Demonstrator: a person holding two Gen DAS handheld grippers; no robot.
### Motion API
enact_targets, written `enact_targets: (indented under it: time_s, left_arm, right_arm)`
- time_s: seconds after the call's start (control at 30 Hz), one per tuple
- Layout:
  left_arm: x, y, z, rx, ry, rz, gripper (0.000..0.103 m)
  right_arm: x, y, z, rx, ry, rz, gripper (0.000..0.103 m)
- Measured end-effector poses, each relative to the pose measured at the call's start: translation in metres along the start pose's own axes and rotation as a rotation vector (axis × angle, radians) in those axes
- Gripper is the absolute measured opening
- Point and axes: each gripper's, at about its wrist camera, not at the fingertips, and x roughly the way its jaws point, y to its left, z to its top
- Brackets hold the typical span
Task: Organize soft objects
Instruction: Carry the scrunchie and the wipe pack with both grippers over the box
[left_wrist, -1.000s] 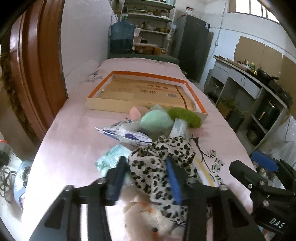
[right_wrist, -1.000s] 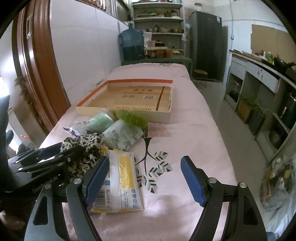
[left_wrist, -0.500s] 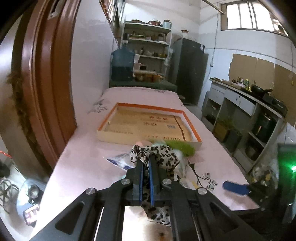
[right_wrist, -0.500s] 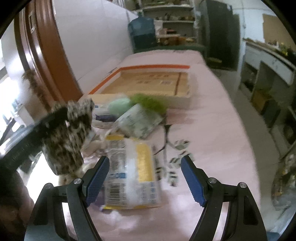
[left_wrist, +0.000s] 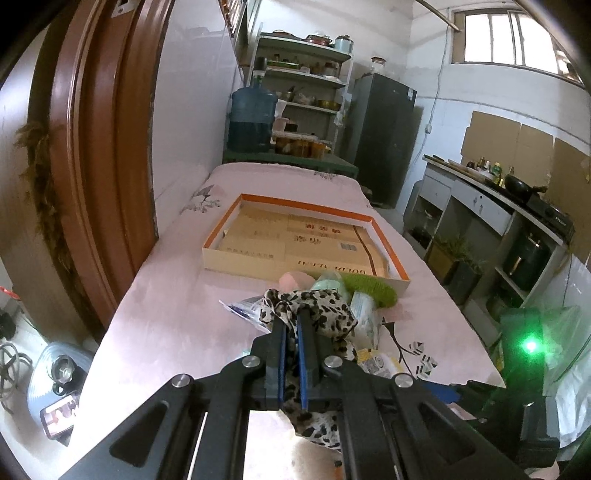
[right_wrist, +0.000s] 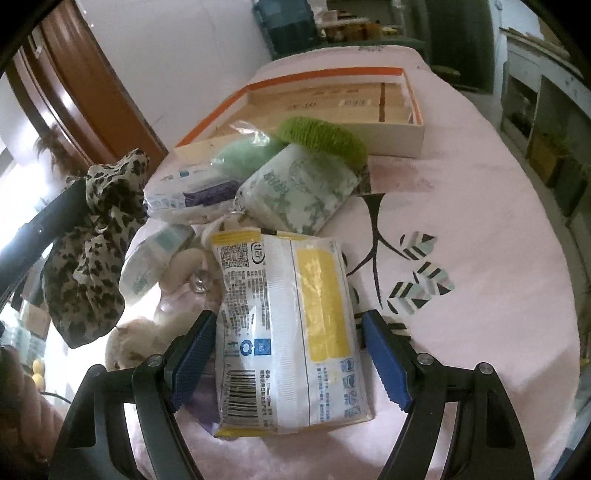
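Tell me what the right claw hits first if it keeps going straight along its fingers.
Most likely the white and yellow tissue pack: the open right claw straddles it, pads not yet touching. Depth is hard to judge through the fisheye.

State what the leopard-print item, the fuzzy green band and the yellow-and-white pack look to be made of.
Leopard-print item: thin woven fabric, matte; it hangs in limp folds.
Fuzzy green band: probably knitted yarn; ribbed, fuzzy surface.
Yellow-and-white pack: glossy plastic film; it wrinkles and glints.

A blue water jug (left_wrist: 253, 122) stands beside a dark fridge (left_wrist: 384, 136).
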Motion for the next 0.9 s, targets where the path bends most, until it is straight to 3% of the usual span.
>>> enact_targets:
  time_s: [0.2, 0.37, 0.9]
  left_arm:
    - [0.007, 0.008, -0.001, -0.03, 0.029, -0.006, 0.005]
    - [0.01, 0.01, -0.001, -0.038, 0.043, -0.009, 0.005]
    - [0.013, 0.019, 0.018, -0.037, 0.043, -0.031, 0.005]
  right_arm:
    - [-0.005, 0.001, -0.001, -0.019, -0.014, -0.009, 0.059]
    - [-0.016, 0.001, -0.004, -0.025, -0.028, 0.006, 0.059]
    - [-0.054, 0.009, 0.015, -0.127, -0.133, -0.088, 0.059]
